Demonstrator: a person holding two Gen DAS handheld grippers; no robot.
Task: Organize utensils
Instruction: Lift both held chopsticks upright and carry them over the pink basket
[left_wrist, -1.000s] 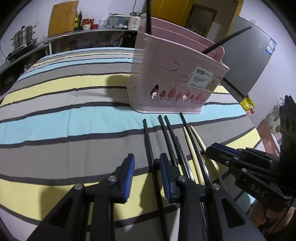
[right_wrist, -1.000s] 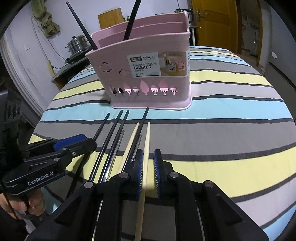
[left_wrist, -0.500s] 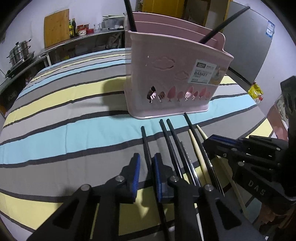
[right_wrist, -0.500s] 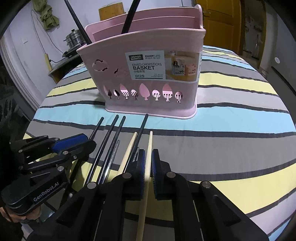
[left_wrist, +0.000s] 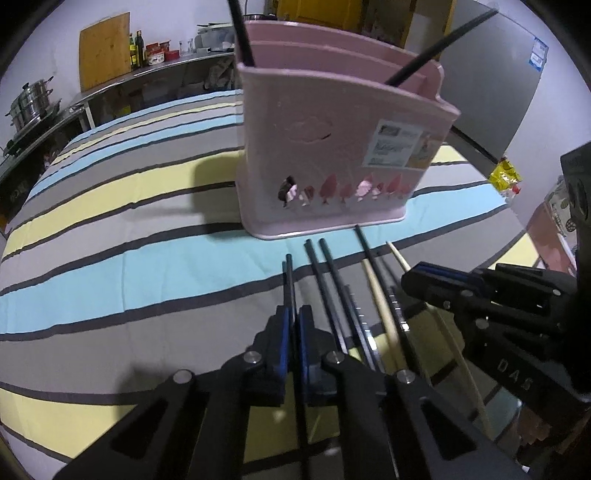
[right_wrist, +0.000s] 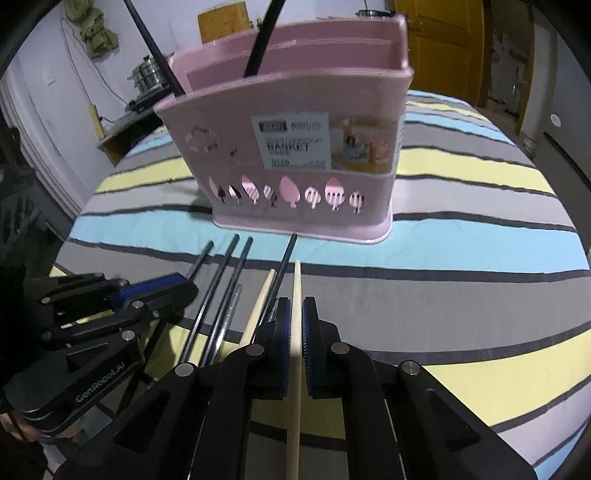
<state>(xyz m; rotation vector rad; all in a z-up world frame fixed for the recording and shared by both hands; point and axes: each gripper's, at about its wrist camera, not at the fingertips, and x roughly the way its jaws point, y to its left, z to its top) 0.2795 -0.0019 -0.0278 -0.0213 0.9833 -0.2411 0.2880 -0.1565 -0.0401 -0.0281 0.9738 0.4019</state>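
The left gripper (left_wrist: 291, 332) is clamped on a black chopstick (left_wrist: 289, 275); the right gripper (right_wrist: 294, 330) is clamped on a pale wooden chopstick (right_wrist: 296, 291). Between the two grippers, the loose chopsticks (right_wrist: 225, 295) lie side by side on the striped cloth (right_wrist: 461, 295). Ahead of both stands the pink basket (right_wrist: 295, 147), with two dark utensils (right_wrist: 264, 33) upright inside

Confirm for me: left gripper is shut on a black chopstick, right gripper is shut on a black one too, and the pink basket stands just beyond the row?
Not quite. The right gripper is shut on a pale wooden chopstick, as the right wrist view shows. The left gripper does grip a black chopstick, and the pink basket stands just beyond the row.
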